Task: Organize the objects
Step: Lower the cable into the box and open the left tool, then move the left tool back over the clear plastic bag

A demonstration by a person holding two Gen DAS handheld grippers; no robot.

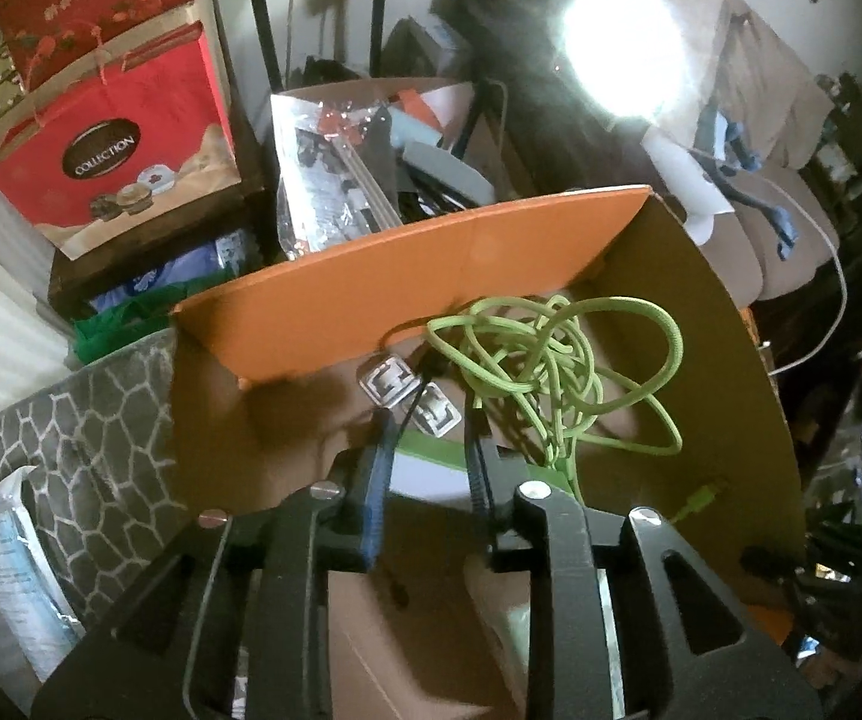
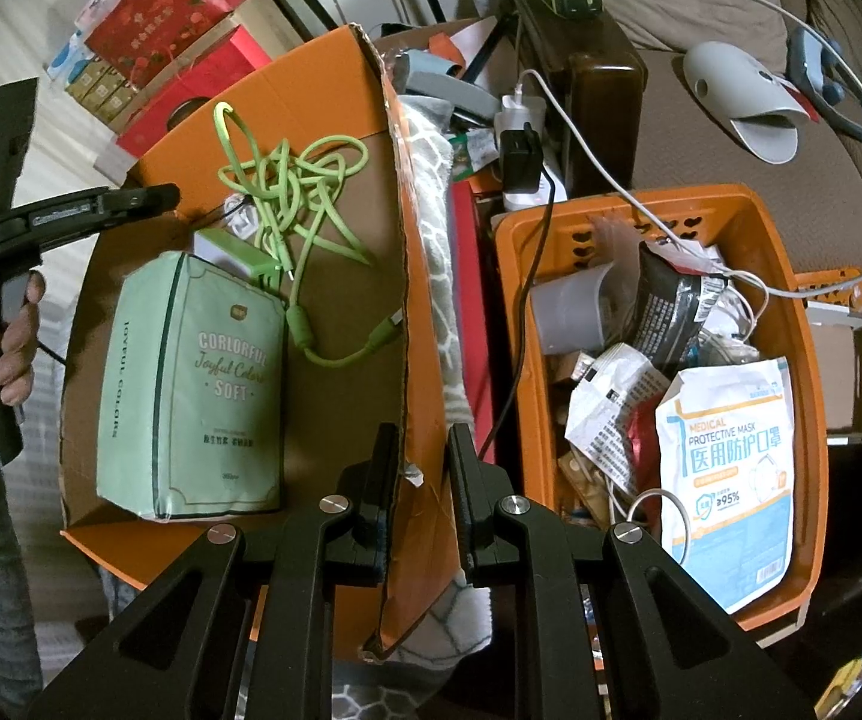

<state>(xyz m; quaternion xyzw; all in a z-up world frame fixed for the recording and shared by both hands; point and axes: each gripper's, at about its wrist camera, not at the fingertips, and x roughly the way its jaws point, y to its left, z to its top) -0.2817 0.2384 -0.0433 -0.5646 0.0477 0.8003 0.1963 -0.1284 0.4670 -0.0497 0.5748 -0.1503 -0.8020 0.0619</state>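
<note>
An orange cardboard box [image 2: 311, 90] lies open on the left. Inside it are a tangled green cable [image 2: 287, 180], a green tissue pack [image 2: 191, 384], a small green and white box [image 2: 233, 252] and a white clip [image 2: 242, 213]. My left gripper [image 1: 428, 438] is open inside this box, its fingertips just short of the white clips [image 1: 389, 387] and the green cable [image 1: 544, 366]. It also shows in the right wrist view [image 2: 143, 201]. My right gripper [image 2: 425, 450] is open, its two fingers on either side of the box's right wall [image 2: 398, 240].
An orange plastic basket [image 2: 814, 420] on the right holds a medical mask pack [image 2: 724, 480], packets and wires. A grey patterned cloth [image 2: 448, 312] lies between box and basket. Red gift bags [image 1: 107, 138] stand behind. Chargers [image 2: 517, 156] and a white cable [image 2: 610, 180] lie beyond.
</note>
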